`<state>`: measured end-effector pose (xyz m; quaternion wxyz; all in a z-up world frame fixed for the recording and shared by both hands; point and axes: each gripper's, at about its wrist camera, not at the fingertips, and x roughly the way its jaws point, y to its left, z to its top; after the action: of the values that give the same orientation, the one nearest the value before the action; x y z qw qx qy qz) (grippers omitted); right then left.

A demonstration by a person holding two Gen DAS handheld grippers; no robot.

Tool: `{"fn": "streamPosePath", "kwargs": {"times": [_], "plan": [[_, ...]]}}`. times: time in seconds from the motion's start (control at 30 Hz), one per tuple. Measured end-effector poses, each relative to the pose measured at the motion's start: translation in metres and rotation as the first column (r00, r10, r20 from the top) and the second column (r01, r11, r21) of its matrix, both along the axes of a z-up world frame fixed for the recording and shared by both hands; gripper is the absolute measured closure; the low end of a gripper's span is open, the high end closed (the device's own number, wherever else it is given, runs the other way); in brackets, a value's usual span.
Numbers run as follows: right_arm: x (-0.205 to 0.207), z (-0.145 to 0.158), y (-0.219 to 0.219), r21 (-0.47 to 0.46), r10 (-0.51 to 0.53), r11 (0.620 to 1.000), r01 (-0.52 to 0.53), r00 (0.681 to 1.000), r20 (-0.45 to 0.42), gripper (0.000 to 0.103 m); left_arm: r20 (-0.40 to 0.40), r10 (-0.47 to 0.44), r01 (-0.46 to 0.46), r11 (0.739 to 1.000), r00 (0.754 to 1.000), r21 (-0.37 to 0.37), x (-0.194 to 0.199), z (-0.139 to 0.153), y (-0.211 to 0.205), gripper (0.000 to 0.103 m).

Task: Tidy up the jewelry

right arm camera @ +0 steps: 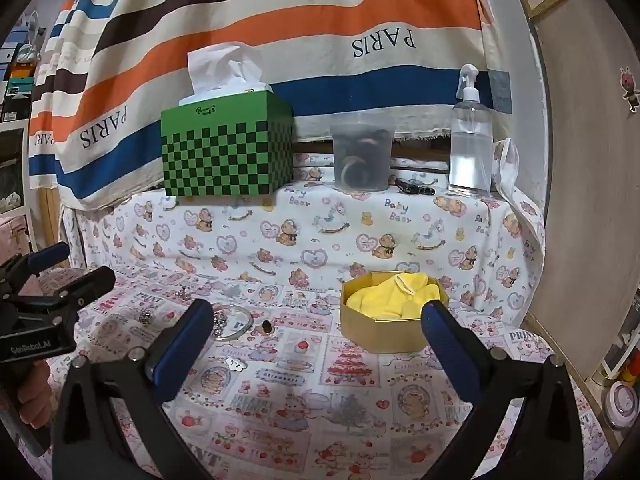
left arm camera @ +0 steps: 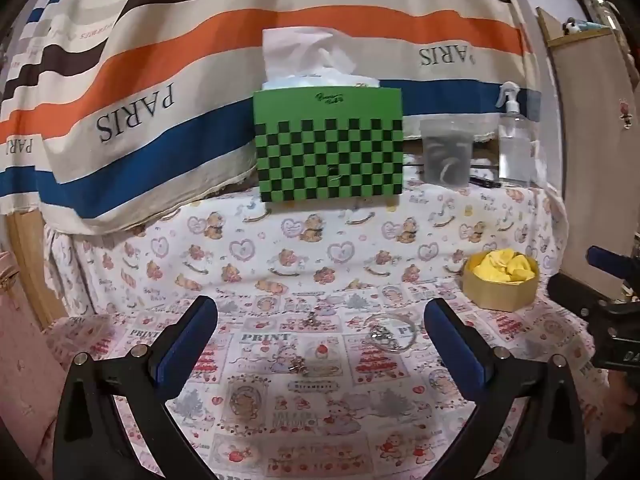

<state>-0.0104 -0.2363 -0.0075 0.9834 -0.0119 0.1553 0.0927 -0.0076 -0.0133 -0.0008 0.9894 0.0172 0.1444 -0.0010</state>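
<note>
Small jewelry lies on the printed cloth: a clear bangle [left arm camera: 390, 332] with a sparkly piece inside it, a small silver charm [left arm camera: 298, 366] and another [left arm camera: 310, 320]. The right wrist view shows the bangle [right arm camera: 232, 320], a ring [right arm camera: 145, 316], a small dark bead [right arm camera: 266, 326] and a flat silver piece [right arm camera: 236, 364]. A gold octagonal box [right arm camera: 380, 326] lined with yellow cloth sits to the right; it also shows in the left wrist view [left arm camera: 502, 286]. My left gripper [left arm camera: 320, 316] is open and empty above the charms. My right gripper [right arm camera: 316, 320] is open and empty, left of the box.
A green checkered tissue box [left arm camera: 328, 148], a clear plastic tub [left arm camera: 446, 152] and a spray bottle [left arm camera: 514, 140] stand on a raised ledge at the back. A striped PARIS cloth [left arm camera: 200, 60] hangs behind. A wooden panel [right arm camera: 592, 160] stands at the right.
</note>
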Motion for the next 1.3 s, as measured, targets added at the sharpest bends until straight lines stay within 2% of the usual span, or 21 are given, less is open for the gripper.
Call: {"fn": "streamPosePath", "kwargs": {"times": [0.17, 0.6, 1.3], "plan": [[-0.0007, 0.0000, 0.0025, 0.001, 0.002, 1.000, -0.002, 1.000, 0.002, 0.000, -0.026, 0.008, -0.008, 1.000, 1.000, -0.029, 0.0043, -0.0009, 0.0055, 0.000], [-0.0007, -0.0003, 0.0004, 0.008, 0.000, 1.000, -0.001, 1.000, 0.016, 0.000, -0.018, 0.003, -0.004, 1.000, 1.000, -0.021, 0.0039, -0.0011, 0.0036, 0.000], [0.0017, -0.0021, -0.0008, -0.004, -0.004, 1.000, 0.004, 1.000, -0.018, 0.000, -0.012, 0.011, -0.011, 1.000, 1.000, -0.011, 0.0023, 0.0002, 0.0036, 0.000]]}}
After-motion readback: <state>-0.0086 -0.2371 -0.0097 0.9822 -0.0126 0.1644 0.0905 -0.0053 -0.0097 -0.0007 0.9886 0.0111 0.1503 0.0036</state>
